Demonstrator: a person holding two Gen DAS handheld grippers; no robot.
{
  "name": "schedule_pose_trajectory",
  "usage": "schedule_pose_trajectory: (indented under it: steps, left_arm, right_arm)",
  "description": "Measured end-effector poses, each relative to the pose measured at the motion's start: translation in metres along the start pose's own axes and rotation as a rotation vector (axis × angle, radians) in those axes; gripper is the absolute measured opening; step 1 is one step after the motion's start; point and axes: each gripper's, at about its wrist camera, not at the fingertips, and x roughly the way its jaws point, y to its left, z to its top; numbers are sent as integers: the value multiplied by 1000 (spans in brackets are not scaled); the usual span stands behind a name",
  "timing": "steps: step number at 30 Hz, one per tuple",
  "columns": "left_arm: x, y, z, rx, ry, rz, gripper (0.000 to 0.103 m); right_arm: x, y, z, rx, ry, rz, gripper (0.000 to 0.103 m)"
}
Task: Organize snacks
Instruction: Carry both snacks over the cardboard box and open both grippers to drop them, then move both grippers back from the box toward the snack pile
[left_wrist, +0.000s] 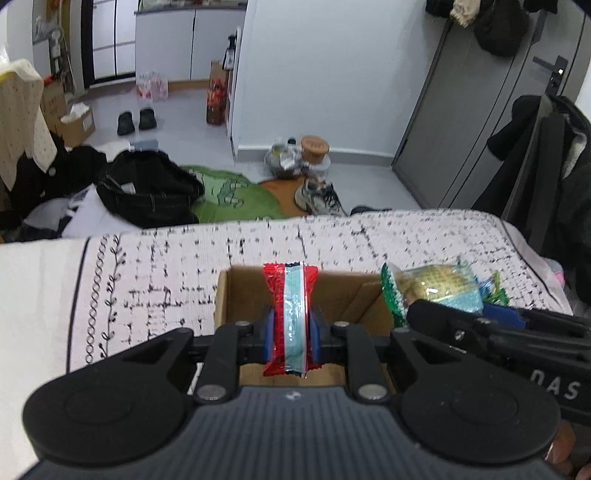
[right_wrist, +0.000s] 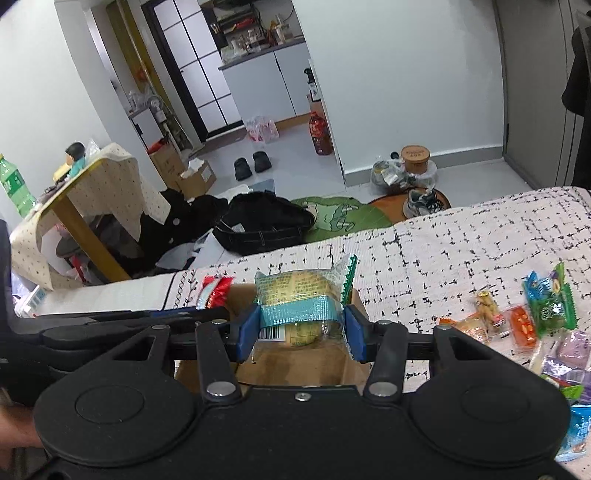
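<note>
Two grippers each hold one snack, and both hang over the same cardboard box (left_wrist: 236, 295). The left gripper (left_wrist: 291, 330) is squeezed almost all the way shut. Its blue pads (left_wrist: 267, 332) pinch a thin red snack pack (left_wrist: 290, 317) with a pale blue stripe, and the pack stands up tall between them. The right gripper (right_wrist: 302, 328) is partly open, because its snack is fatter. Its blue pads (right_wrist: 246, 332) press on both sides of a round yellow cake in a clear wrapper (right_wrist: 295, 295) with a teal band and green zigzag ends.

Just under both snacks is the open brown box, which sits on a white cloth with black marks (left_wrist: 155, 280). I cannot see if anything is already in the box.

I think this is the drop-off step: both snacks are picked up and brought over the box, but not yet let go. Next, each one should go down a little into the box, and then the pads should open so it falls inside, not on the rim.

Farther to the right on the cloth lies a pile of loose snacks (right_wrist: 532, 321), well apart from the box. Those look like they need picking up after this.
</note>
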Motion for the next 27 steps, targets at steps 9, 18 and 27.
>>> schedule_pose_trajectory:
  steps: [9, 18, 27]
  left_arm:
    - [10, 14, 5, -43, 1, 16, 23]
    - [-26, 23, 8, -93, -67, 54, 74]
    - [-48, 33, 5, -173, -106, 66, 88]
  right_arm:
    - [14, -1, 1, -1, 23, -13, 48]
    - [22, -1, 0, 9, 30, -5, 48]
    - [17, -1, -1, -17, 21, 28, 72]
